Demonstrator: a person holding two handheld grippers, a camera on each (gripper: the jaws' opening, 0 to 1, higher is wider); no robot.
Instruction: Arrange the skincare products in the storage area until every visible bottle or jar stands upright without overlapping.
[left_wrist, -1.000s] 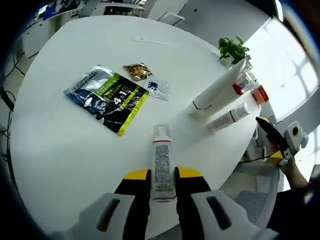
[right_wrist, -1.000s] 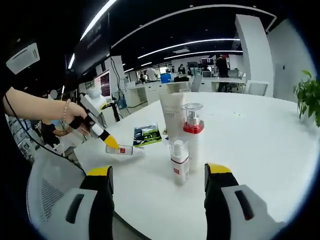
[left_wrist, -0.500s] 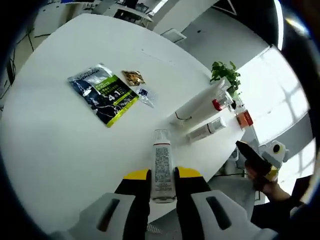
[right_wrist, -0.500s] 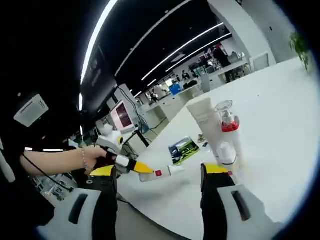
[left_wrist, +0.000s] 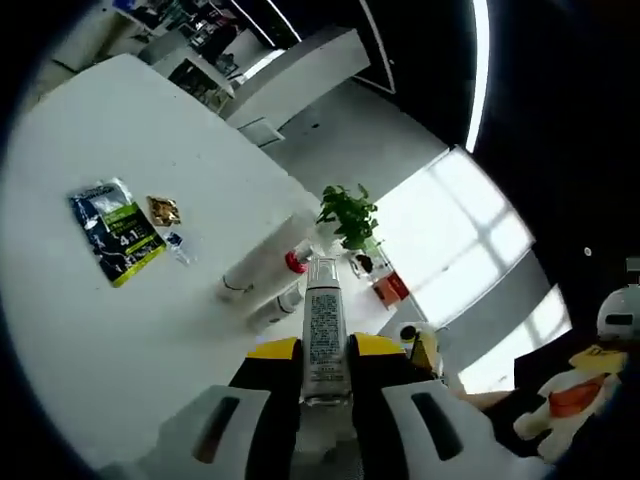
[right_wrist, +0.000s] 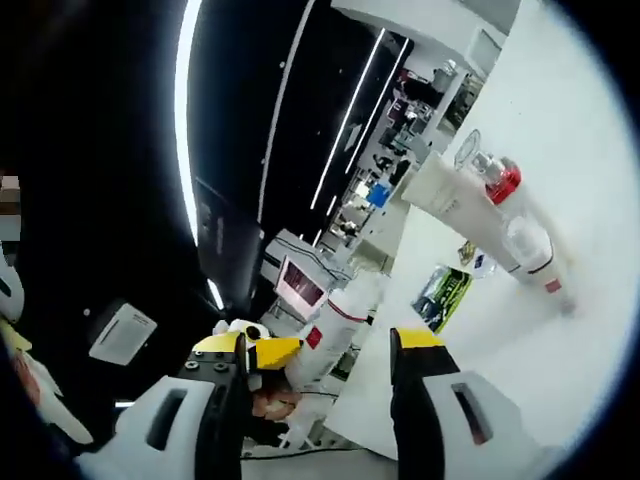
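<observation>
Bottle (left_wrist: 322, 325) gripped in the left claw (left_wrist: 324, 352), raised above the white worktop (left_wrist: 90, 330)
Right claw (right_wrist: 322, 355) is held open; a white tube (left_wrist: 262, 266) and red-collared bottle (right_wrist: 500, 190) are seen on the worktop

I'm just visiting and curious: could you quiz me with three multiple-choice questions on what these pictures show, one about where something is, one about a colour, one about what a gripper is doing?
1. Where does the potted plant stand?
A. on the white table, past the bottles
B. on the floor
C. on a chair

2. What colour is the collar on the clear-capped pump bottle?
A. blue
B. red
C. green

3. What is the left gripper doing?
A. hanging open
B. clamped on a packet
C. clamped on a slim white bottle

Answers: 1 A, its leaves rise from the table's far edge in the left gripper view. 2 B, a red ring sits under the clear cap. 3 C, both yellow-tipped jaws press the bottle's sides.
</observation>
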